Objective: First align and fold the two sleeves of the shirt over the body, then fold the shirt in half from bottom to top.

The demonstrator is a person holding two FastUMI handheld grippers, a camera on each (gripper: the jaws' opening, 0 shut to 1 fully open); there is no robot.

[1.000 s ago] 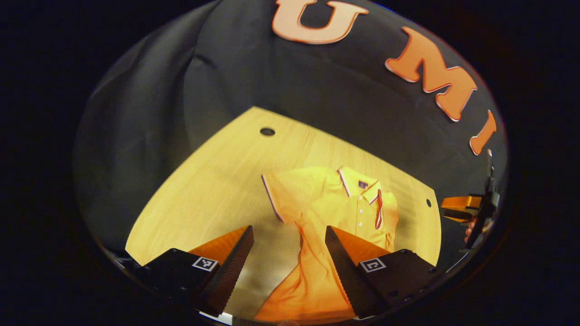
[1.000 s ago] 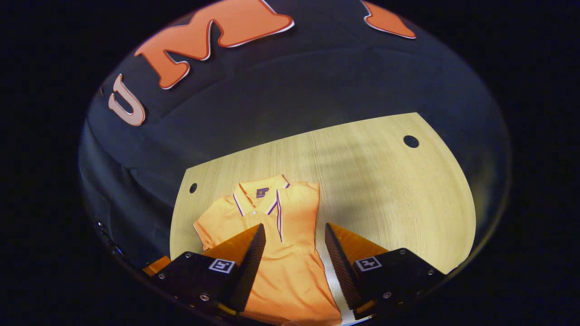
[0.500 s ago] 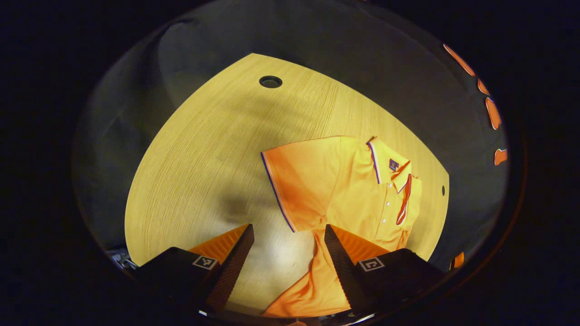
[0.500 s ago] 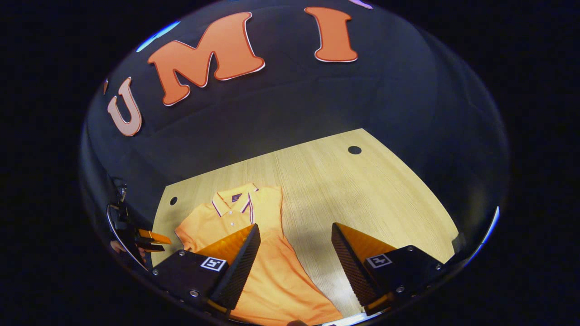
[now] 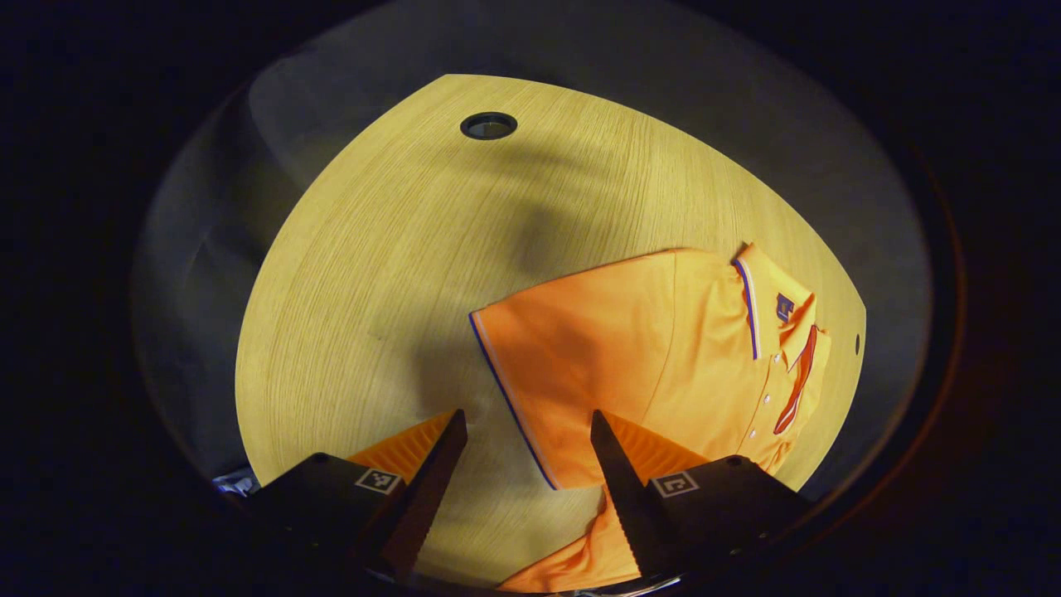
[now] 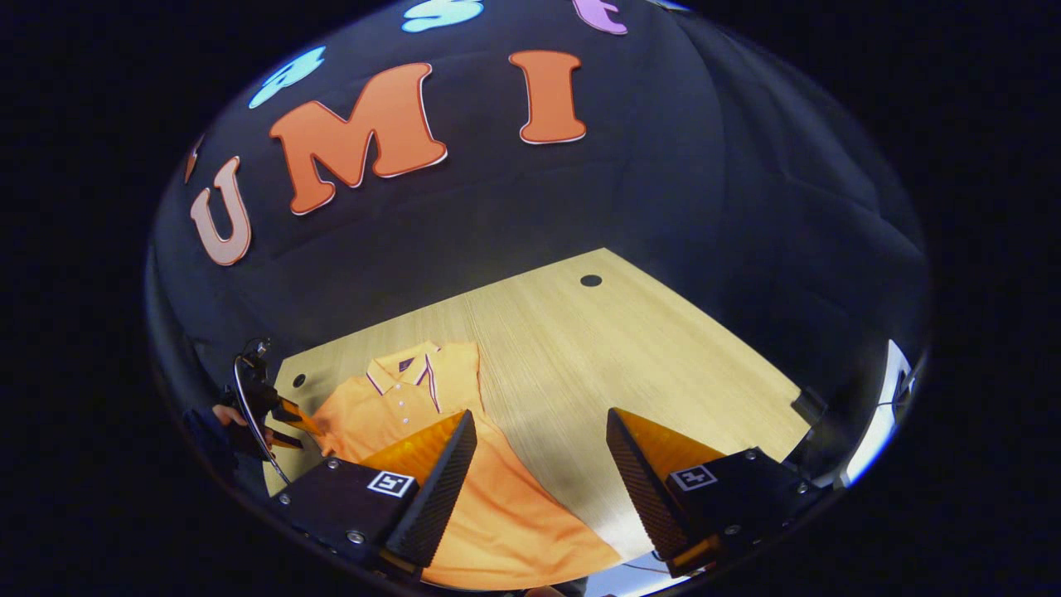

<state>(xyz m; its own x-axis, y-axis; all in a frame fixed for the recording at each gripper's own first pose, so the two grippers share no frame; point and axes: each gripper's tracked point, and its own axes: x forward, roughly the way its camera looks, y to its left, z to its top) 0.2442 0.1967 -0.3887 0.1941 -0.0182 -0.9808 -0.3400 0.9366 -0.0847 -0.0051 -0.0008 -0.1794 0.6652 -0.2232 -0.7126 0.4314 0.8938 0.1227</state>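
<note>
Left gripper view: left gripper (image 5: 526,427) spread wide, nothing between the fingers, poised above the trimmed cuff of the spread sleeve (image 5: 539,373) of the shirt (image 5: 680,356).
Right gripper view: right gripper (image 6: 539,435) likewise wide open and empty, hovering over the lower body of the shirt (image 6: 489,514); left gripper (image 6: 286,423) seen farther off at the sleeve side of the shirt, held in a hand (image 6: 228,412).
Shirt position: flat on the table (image 5: 390,249), collar (image 5: 775,298) toward the far edge, hem toward the near edge.
Sleeve state: one sleeve out flat beside the body; the other side reads as a straight edge, probably folded in already, though hard to confirm.
Handling: soft, light knit; likely to drape, wrinkle and drag along if pulled from one point.
Hold point: cuff edge of the spread sleeve, pinched through both layers, then lifted and carried across toward the placket (image 5: 796,381).
Risk: body sliding on the smooth top during the fold.
Surface: pale wood-grain table with a round cable hole (image 5: 488,125) beyond the shirt.
Room: dark cloth wall (image 6: 663,191) behind the shirt.
</note>
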